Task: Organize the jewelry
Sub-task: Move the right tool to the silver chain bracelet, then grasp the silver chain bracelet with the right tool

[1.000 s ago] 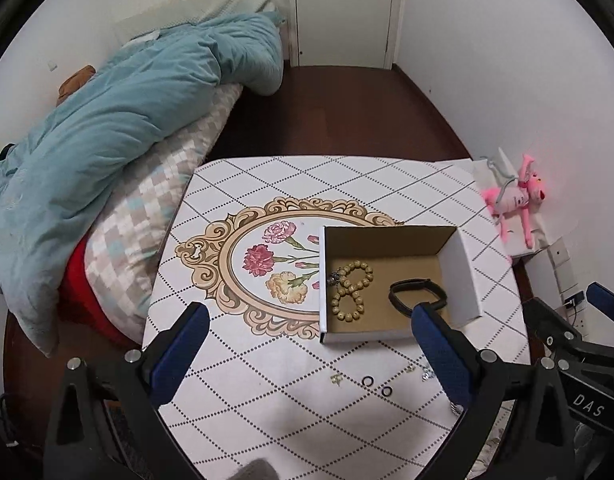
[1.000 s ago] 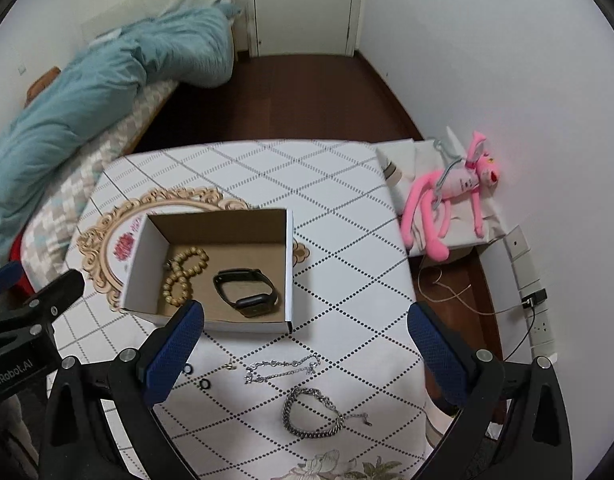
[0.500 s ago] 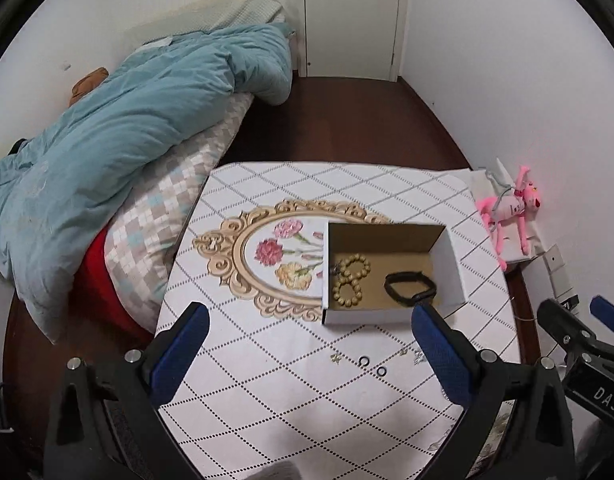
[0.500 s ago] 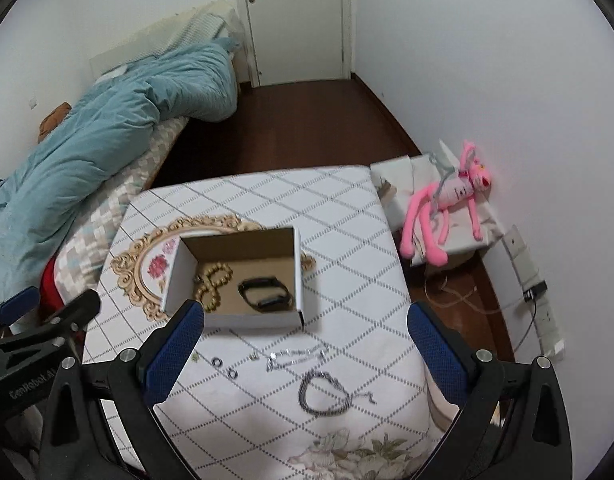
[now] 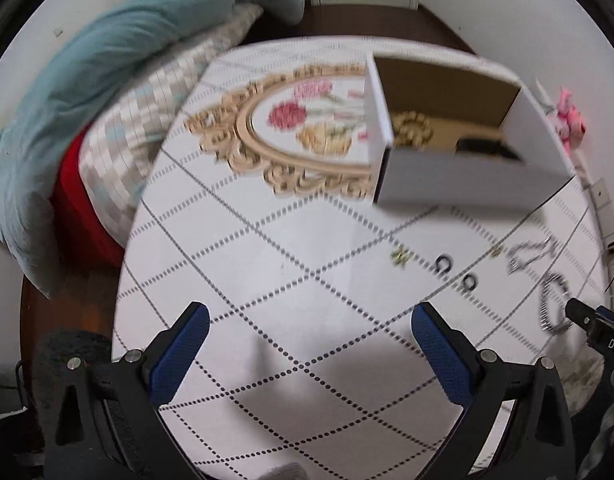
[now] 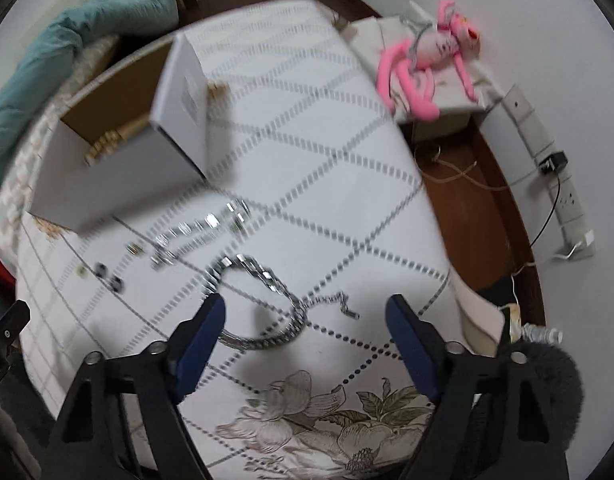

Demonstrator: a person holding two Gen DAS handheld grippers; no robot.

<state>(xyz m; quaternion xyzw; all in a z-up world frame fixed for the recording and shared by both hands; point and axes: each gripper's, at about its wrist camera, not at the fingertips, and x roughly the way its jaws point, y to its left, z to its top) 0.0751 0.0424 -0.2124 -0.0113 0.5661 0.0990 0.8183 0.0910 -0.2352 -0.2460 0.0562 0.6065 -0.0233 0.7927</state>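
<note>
A white cardboard box (image 5: 467, 176) stands on the round table (image 5: 291, 320) and holds a wooden bead bracelet (image 5: 413, 130) and a black band (image 5: 487, 148). The box also shows in the right wrist view (image 6: 119, 176). In front of it lie two small black rings (image 5: 455, 272), a small gold piece (image 5: 401, 256), a thin silver chain (image 6: 203, 232) and a thick silver chain bracelet (image 6: 263, 304). My left gripper (image 5: 307, 340) is open and empty above the bare tablecloth. My right gripper (image 6: 305, 324) is open, low over the thick chain bracelet.
A bed with a teal duvet (image 5: 107, 64) stands left of the table. A pink plush toy (image 6: 427, 64) lies on a low stand at the right. A power strip (image 6: 555, 176) and cables lie on the floor by the wall.
Both grippers have dropped much closer to the table. The right one has come down over the thick chain bracelet. Both now frames are motion-blurred.
</note>
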